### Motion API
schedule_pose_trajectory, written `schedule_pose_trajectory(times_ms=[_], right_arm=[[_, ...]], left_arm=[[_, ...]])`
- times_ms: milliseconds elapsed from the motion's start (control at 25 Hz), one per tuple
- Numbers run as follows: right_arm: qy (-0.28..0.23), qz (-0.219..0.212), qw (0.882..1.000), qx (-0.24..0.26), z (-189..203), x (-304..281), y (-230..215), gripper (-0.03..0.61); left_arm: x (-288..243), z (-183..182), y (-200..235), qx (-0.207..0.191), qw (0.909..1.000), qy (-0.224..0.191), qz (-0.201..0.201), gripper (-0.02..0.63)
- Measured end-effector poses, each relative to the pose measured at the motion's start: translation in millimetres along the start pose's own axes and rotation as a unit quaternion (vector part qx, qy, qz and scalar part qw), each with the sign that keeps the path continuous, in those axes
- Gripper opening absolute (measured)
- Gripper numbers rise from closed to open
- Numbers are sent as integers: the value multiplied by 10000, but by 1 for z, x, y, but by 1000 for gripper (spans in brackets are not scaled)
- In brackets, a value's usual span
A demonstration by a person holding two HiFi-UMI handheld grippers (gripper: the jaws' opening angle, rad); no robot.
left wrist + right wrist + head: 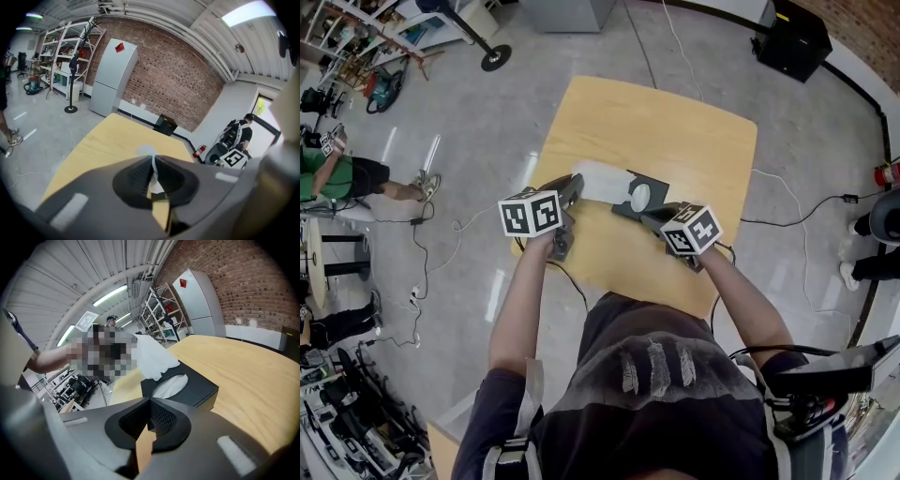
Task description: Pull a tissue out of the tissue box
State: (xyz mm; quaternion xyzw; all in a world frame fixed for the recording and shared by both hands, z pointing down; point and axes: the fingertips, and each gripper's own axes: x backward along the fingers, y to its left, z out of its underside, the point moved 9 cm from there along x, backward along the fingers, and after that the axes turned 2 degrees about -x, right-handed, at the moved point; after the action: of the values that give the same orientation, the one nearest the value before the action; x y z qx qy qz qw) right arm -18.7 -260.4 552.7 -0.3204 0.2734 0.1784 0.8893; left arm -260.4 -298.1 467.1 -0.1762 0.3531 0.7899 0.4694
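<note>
White tissue point(598, 182) stretches sideways from the oval opening of the black tissue box point(645, 199), near the middle of the wooden counter point(675, 131). Left hand-held gripper point(574, 189) is clamped on the tissue's far end, a thin strip pinched between its jaws. Right hand-held gripper point(656, 216) is closed and empty, tips at the box's near edge.

My head camera looks steeply down over the table point(675, 131), with my left gripper point(572, 190) and right gripper point(654, 214) below it. The left gripper's camera rides close behind its jaws, facing out across the table toward the brick wall point(178, 89). The right one looks past its jaws at the box point(201, 392) just ahead. Head and right views share that box; all three share the table.
</note>
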Motion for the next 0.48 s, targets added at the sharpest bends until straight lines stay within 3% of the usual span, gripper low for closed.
schedule_pose_trajectory(times_ms=[480], right_arm=[[28, -8, 10000, 22, 0, 0, 1, -5]], left_arm=[[19, 21, 27, 313, 9990, -9, -314, 6]])
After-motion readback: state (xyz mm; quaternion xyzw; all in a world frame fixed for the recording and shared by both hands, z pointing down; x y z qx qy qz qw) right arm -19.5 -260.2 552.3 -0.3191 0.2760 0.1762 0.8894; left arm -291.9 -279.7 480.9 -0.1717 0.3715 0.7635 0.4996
